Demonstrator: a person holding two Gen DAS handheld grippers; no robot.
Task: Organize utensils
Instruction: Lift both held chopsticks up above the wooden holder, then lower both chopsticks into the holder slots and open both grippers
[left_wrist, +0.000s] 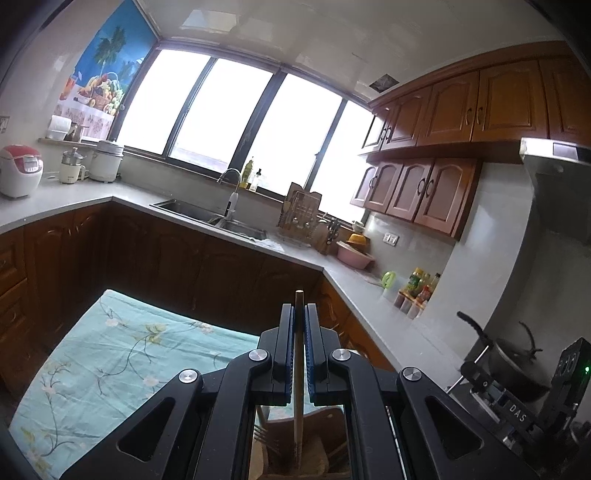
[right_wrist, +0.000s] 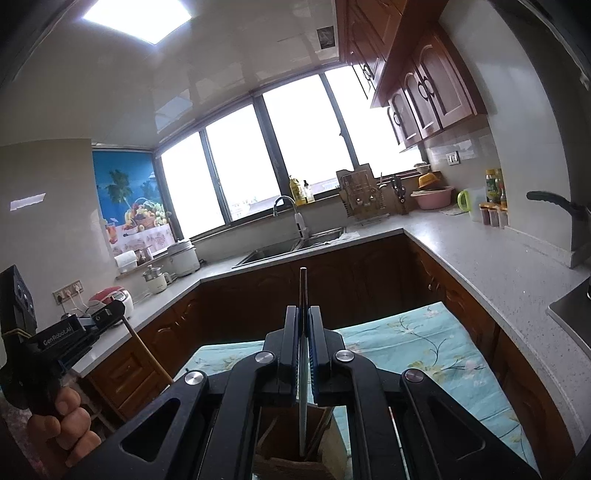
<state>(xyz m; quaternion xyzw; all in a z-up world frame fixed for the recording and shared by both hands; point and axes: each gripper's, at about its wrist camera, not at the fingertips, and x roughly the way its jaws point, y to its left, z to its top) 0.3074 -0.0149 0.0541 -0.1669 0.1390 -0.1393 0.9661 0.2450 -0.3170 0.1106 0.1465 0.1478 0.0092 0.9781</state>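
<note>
kitchen bench (left_wrist: 110, 362), floral cloth: left gripper (left_wrist: 299, 314) clamps a wooden stick (left_wrist: 298, 406), right gripper (right_wrist: 303, 317) a metal utensil (right_wrist: 303, 369), both over the holder (right_wrist: 291, 458), seemingly mid-task.

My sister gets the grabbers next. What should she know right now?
Left gripper: jaws shut on a wooden stick, probably a chopstick or spoon handle, upright, its lower end down in the wooden holder.
Right gripper: jaws shut on a thin metal utensil, which kind is unclear, also upright over a wooden holder.
The holder sits by the flowered cloth; a fork and other sticks are already inside.
Done: some utensils are in.
Left: lower both pieces in, open the jaws, then check for more; none show here.
</note>
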